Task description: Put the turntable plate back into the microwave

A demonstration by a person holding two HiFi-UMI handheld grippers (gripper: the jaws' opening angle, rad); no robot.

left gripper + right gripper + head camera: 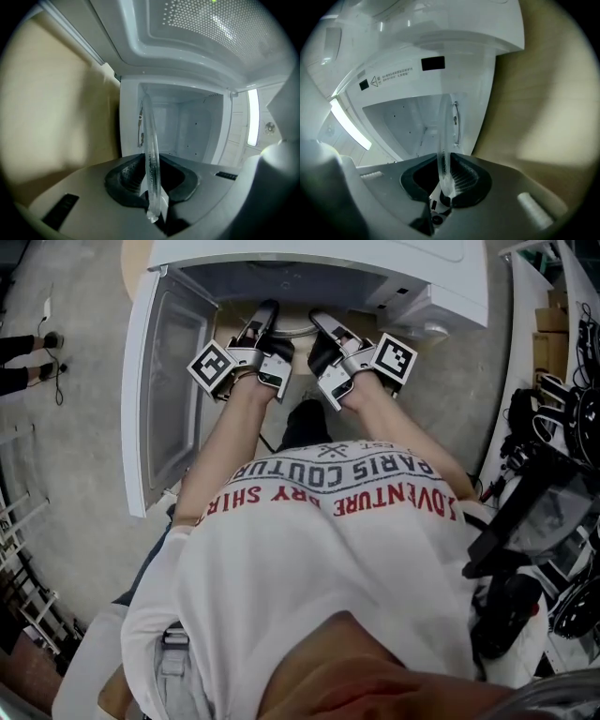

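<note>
The clear glass turntable plate [296,327] sits edge-on between my two grippers at the mouth of the white microwave [319,259]. The microwave's door [173,371] is swung open to the left. In the left gripper view the plate's rim [151,154] runs upright through the left gripper [151,171], with small dark gaps on both sides of the glass. In the right gripper view the rim [444,154] lies against a ribbed pad of the right gripper [446,176], which is shut on it. Both grippers point level into the white cavity [187,126].
A tan wall panel [51,108] flanks the microwave on the left, and another tan panel [543,103] shows on the right. Black equipment and cables [544,493] crowd the right side. Another person's shoes [28,352] stand on the grey floor at far left.
</note>
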